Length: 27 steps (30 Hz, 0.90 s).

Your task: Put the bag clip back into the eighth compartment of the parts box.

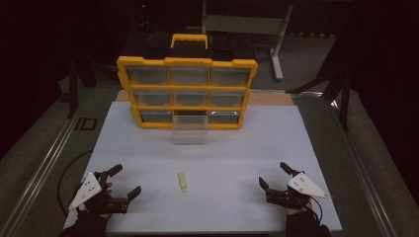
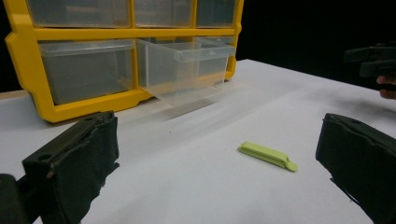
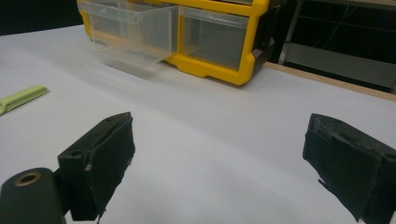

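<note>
- A white bench [image 1: 247, 148] seen from above, with a person's hands coming in at the near edge, each holding a two-fingered gripper.
- The left gripper [image 1: 126, 181] rests at the near left and the right gripper [image 1: 274, 175] at the near right; both have their fingers spread wide apart and hold nothing.
- Between them, a little left of centre, a small pale green clip [image 1: 183, 181] lies flat on the bench, well apart from either gripper (from the left gripper view it shows as a slim bar with a small tab at one end [image 2: 268, 156]).
- At the far side stands a yellow organiser [image 1: 187, 92] with nine clear drawers in three rows and a carrying handle on top.
- The bottom middle drawer [image 1: 189, 129] is pulled out toward the near side; it looks empty, as do the other drawers, though the dim light makes this hard to confirm.
- Judged from the layout, the work is at its start: the clip has not been picked up, and the open drawer seems to be waiting for it.
- The next move probably calls for one gripper to reach in to the clip, lower its fingers on either side of the thin bar, and close across its narrow width.
</note>
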### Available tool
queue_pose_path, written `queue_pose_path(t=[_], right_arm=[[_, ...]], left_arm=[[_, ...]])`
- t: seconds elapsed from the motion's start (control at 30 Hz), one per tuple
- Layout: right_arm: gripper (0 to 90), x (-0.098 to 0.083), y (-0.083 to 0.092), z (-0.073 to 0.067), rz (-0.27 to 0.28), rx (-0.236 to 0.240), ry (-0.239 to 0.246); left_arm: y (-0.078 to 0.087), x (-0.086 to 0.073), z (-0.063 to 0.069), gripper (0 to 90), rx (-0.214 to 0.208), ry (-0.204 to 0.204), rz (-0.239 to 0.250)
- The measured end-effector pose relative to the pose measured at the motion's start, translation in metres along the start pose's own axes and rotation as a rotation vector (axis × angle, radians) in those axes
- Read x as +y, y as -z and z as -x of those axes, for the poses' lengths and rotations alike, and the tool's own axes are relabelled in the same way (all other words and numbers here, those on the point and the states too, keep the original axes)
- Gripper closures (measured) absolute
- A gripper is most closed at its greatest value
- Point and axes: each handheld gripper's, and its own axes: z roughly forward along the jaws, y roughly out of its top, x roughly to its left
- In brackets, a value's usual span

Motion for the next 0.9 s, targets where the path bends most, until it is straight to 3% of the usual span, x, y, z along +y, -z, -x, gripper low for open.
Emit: queue_pose_path(t=[0.57,0.8,0.9], right_arm=[[8.7,-0.0005,0.0026,-0.0001,-0.009,-0.01,0.006],[8.7,-0.0012,0.0023,0.0009,-0.022,-0.027,-0.022],[8.7,-0.0018,0.0003,0.001,-0.028,-0.029,0.005]], left_arm=[[-0.0032,0.0021,0.0015,0.0,-0.019,-0.009,0.012],[-0.0045,0.0021,0.0019,0.0,-0.026,-0.013,0.008],[-0.0041,0.0019,0.0016,0.0,-0.021,-0.008,0.01]])
